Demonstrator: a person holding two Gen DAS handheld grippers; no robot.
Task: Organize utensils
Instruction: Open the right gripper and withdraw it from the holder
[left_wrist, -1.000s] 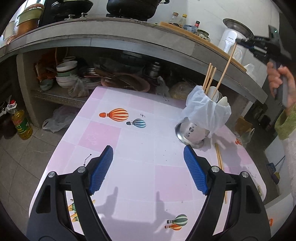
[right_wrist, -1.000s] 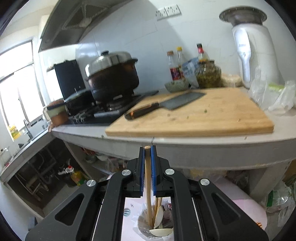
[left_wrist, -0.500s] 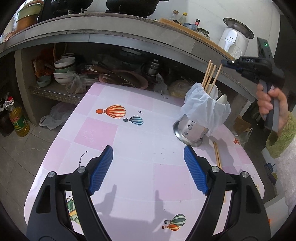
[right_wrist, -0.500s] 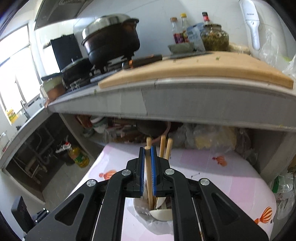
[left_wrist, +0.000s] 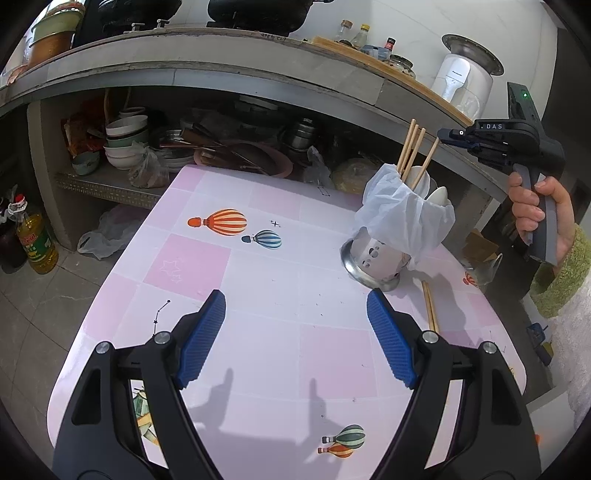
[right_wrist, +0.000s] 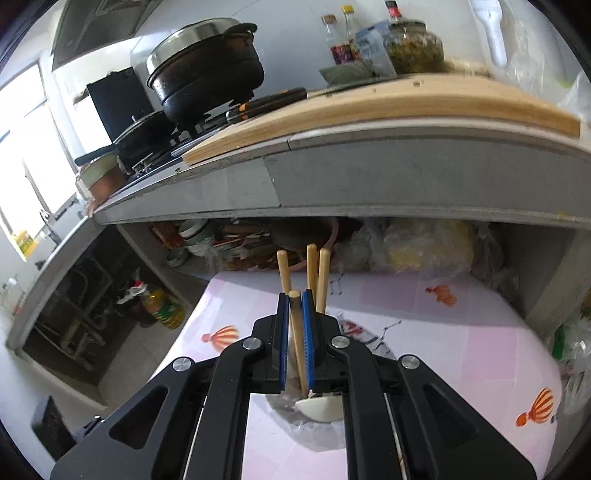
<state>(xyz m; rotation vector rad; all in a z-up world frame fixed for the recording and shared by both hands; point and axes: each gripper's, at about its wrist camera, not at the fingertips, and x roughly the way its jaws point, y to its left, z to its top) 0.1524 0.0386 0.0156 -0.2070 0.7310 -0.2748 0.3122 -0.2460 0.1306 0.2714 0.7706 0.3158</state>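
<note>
A perforated steel utensil holder lined with a white plastic bag stands at the right of the pink balloon-print table. Three wooden chopsticks and a white spoon stick out of it. My right gripper hovers over the holder, shut on a fourth chopstick whose lower end reaches down into the bag beside the spoon. A pair of loose chopsticks lies on the table just right of the holder. My left gripper stands open above the table's near half, nothing between its fingers.
A grey stone counter overhangs the table's far side, carrying a cutting board and a black pot. Bowls and pans crowd the shelf under it. An oil bottle stands on the floor at left. A person's hand grips the right tool.
My right gripper has come down with its chopstick, which now reaches into the holder among the others. The left gripper has stayed where it was, open.
</note>
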